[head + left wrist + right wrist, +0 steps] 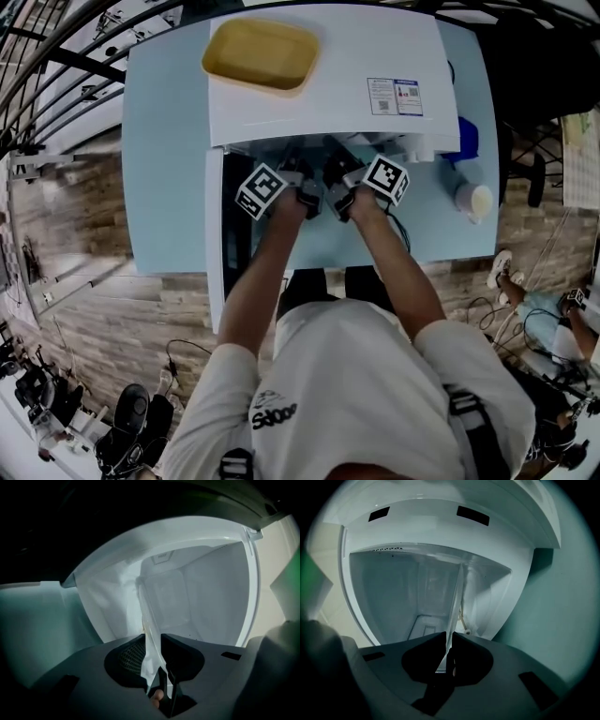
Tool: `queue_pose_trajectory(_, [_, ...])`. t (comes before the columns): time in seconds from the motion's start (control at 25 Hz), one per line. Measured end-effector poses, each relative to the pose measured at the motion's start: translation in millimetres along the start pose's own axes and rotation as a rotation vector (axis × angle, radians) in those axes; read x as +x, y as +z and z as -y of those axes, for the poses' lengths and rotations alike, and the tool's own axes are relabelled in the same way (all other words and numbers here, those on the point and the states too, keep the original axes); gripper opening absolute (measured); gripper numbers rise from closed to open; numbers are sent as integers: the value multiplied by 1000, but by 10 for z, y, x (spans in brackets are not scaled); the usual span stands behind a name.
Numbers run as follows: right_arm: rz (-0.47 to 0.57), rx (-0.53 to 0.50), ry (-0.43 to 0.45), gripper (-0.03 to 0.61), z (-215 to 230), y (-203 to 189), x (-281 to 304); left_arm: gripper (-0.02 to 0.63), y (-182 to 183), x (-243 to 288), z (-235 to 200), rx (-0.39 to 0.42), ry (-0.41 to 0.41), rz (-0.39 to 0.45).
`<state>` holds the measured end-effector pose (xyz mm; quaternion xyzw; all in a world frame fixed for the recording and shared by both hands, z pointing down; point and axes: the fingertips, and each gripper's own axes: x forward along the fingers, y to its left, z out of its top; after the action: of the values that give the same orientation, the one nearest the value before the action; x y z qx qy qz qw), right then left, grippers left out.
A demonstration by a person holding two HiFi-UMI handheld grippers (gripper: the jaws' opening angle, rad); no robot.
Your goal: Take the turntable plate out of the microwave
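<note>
The white microwave [328,94] stands on a pale blue table [169,169] with its door [215,244] swung open to the left. Both grippers reach into its mouth side by side, the left gripper [310,195] beside the right gripper [338,195]. In the left gripper view the clear glass turntable plate [148,616] runs edge-on between the jaws of the left gripper [153,643], which stand a little wider than the rim, with a gap on one side. In the right gripper view the right gripper [449,640] is shut tight on the plate [457,597] rim.
A yellow tray [261,53] lies on top of the microwave. A pale cup [474,201] and a blue object [466,141] stand on the table to the right. The white cavity walls [389,588] close in around both grippers.
</note>
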<state>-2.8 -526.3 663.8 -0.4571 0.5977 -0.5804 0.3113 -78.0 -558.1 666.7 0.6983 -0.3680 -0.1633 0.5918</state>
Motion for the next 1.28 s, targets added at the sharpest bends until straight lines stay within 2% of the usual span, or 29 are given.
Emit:
queue_pose_trajectory(0.12, [-1,-3,-5,36,10,-20,0,77,17,29,-25,-27,26,9])
queue_pose_trajectory(0.24, [-6,-31,-34,37,68,-21,-15,56,-27,34,-77,-128,18,12])
queue_pose_trajectory(0.32, [-13,-67,-40,37,75,-13,-17,51,-39,31,-75,-157,6,22])
queue_pose_trajectory(0.44, [-6,-100,-36,48,67,17,-22,48,-68,-35,-51,-157,0,38])
queue_pose_trajectory(0.56, [21,-71,-28,92,93,62,-15,44,-140,-178,-67,-174,9,38])
queue_pose_trajectory(0.8, [60,-76,-31,97,119,88,16,44,-292,-411,-100,-218,7,-3])
queue_pose_trajectory(1.12, [160,-7,32,97,149,113,-38,44,-396,-630,-52,-204,-11,-74])
queue_pose_trajectory(1.28, [240,80,49,92,238,118,-173,41,-547,-810,-137,-218,-6,-114])
